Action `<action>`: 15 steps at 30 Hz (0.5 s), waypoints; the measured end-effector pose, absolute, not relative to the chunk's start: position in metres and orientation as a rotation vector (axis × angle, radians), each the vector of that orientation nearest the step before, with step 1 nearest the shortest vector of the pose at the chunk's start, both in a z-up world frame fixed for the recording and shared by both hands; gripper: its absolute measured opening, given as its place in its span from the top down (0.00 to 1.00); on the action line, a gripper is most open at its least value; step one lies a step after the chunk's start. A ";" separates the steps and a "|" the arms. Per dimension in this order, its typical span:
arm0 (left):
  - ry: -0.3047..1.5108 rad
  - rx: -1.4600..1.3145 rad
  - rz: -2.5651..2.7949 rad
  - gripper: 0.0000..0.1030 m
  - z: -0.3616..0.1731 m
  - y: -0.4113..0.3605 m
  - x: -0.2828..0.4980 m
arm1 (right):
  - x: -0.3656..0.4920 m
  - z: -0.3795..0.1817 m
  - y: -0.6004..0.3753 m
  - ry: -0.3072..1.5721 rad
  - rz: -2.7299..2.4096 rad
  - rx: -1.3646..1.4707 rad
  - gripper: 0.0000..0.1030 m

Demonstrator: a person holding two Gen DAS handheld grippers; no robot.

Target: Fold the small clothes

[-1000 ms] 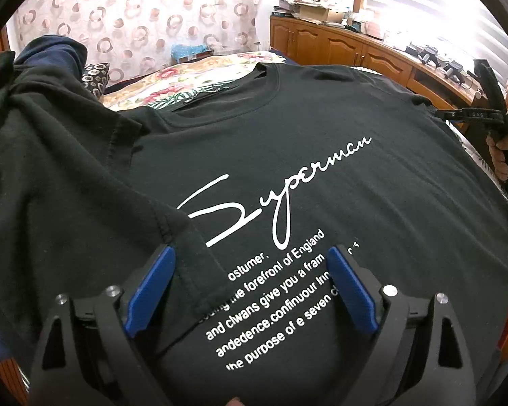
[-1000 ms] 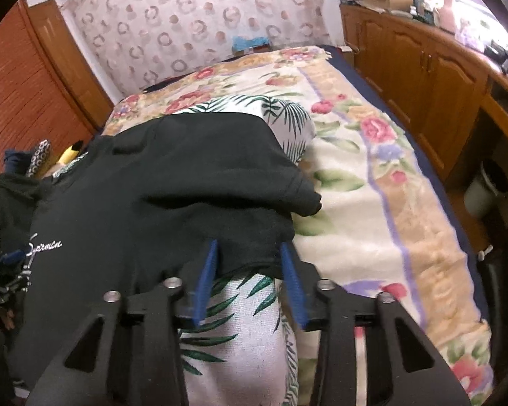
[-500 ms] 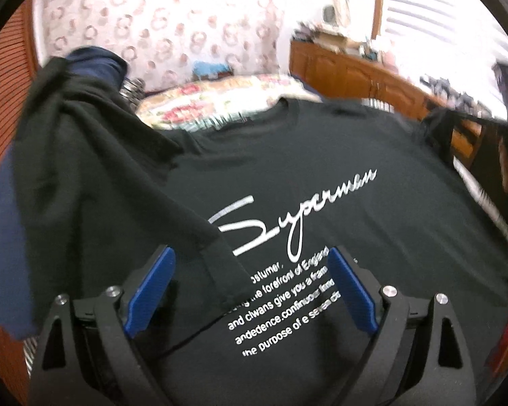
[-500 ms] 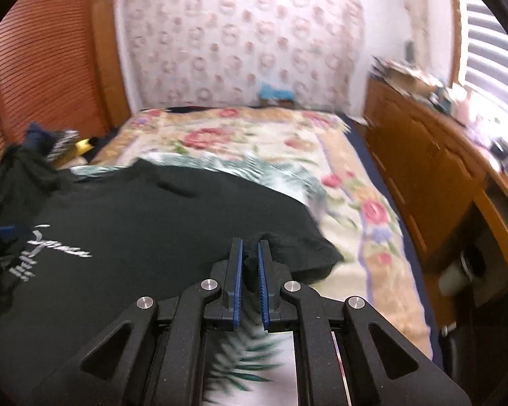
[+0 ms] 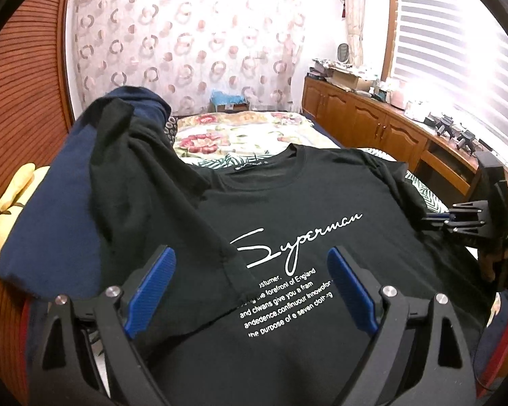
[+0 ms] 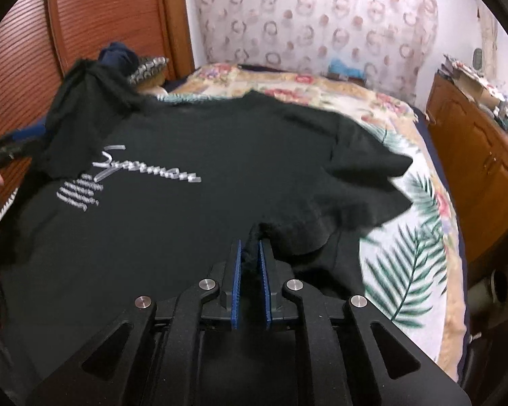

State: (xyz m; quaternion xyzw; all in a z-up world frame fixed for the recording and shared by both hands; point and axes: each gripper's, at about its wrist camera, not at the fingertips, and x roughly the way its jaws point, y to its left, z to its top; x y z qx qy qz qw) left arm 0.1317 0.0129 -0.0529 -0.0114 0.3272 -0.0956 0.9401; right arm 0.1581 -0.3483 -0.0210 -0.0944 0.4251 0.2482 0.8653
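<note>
A black T-shirt (image 5: 304,203) with white "Superman" print lies face up on the bed; it also shows in the right wrist view (image 6: 186,223). Its left sleeve (image 5: 145,182) is folded inward over the chest. My left gripper (image 5: 250,270) is open, hovering just above the print with nothing between its blue pads. My right gripper (image 6: 250,253) is shut on the shirt's side fabric below the right sleeve (image 6: 362,182), which is bunched and slightly lifted. The right gripper also shows at the far right of the left wrist view (image 5: 457,218).
The floral bedspread (image 6: 406,237) extends to the right of the shirt. A navy garment (image 5: 61,209) and a yellow plush (image 5: 10,209) lie at the left. Wooden cabinets (image 5: 372,125) run along the right wall, a slatted wooden door (image 6: 84,17) on the left.
My right gripper closed on the shirt's side fabric and lifted it, pulling toward the shirt's middle. My left gripper rose and drew back a little, staying open.
</note>
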 end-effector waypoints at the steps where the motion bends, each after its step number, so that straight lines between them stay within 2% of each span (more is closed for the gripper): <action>1: 0.663 -0.025 -0.194 0.11 -0.052 0.012 0.129 | 0.157 -0.021 -0.350 0.893 0.521 -0.190 0.87; 2: 0.659 -0.025 -0.192 0.11 -0.051 0.012 0.127 | 0.158 -0.020 -0.351 0.895 0.517 -0.187 0.84; 4: 0.652 -0.023 -0.193 0.11 -0.049 0.009 0.124 | 0.158 -0.013 -0.354 0.881 0.505 -0.187 0.72; 7: 0.645 -0.025 -0.207 0.11 -0.046 0.006 0.117 | 0.155 -0.001 -0.365 0.856 0.504 -0.171 0.64; 15: 0.633 -0.020 -0.215 0.11 -0.042 -0.001 0.108 | 0.188 0.015 -0.401 0.814 0.370 -0.136 0.60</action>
